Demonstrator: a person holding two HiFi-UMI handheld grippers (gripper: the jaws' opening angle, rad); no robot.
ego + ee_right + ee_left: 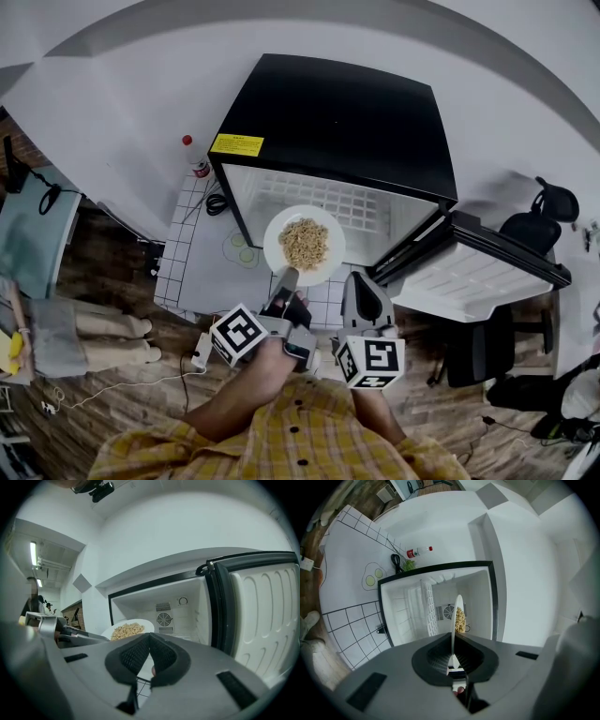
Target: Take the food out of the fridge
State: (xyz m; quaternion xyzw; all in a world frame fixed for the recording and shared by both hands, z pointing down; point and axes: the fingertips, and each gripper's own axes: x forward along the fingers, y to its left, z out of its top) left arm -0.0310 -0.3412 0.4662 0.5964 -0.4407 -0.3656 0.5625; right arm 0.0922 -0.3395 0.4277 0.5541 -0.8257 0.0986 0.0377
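The small black fridge stands on the floor against the white wall, and its door is swung wide open to the right. The task's thing is a white plate with a heap of pale, loose food on it, maybe noodles or grains; I cannot tell which. The plate is in the air at the mouth of the fridge, in front of the wire shelf. Whether it is fully outside the opening, I cannot say.

The left gripper is closed on the near rim of the plate. In the left gripper view the thin white edge goes straight in between the two pads, and the pads press on it. The right gripper is just beside it on the right, apart from the plate. Its jaws are together and there is nothing between them.

I think the plate is stiff and not very heavy, but it is pinched at one edge only, so all its weight hangs out in front of the jaws. The rim looks smooth and thin, so it could be slippery and could turn in the pads. The food is loose and will slide off if the plate tips. If the plate is ceramic, a fall onto the floor may break it. The hold on the rim is the natural one, and a deeper bite would be safer. To carry it level and slowly seems wise to me.

A bottle with a red cap stands to the left of the fridge, well apart.
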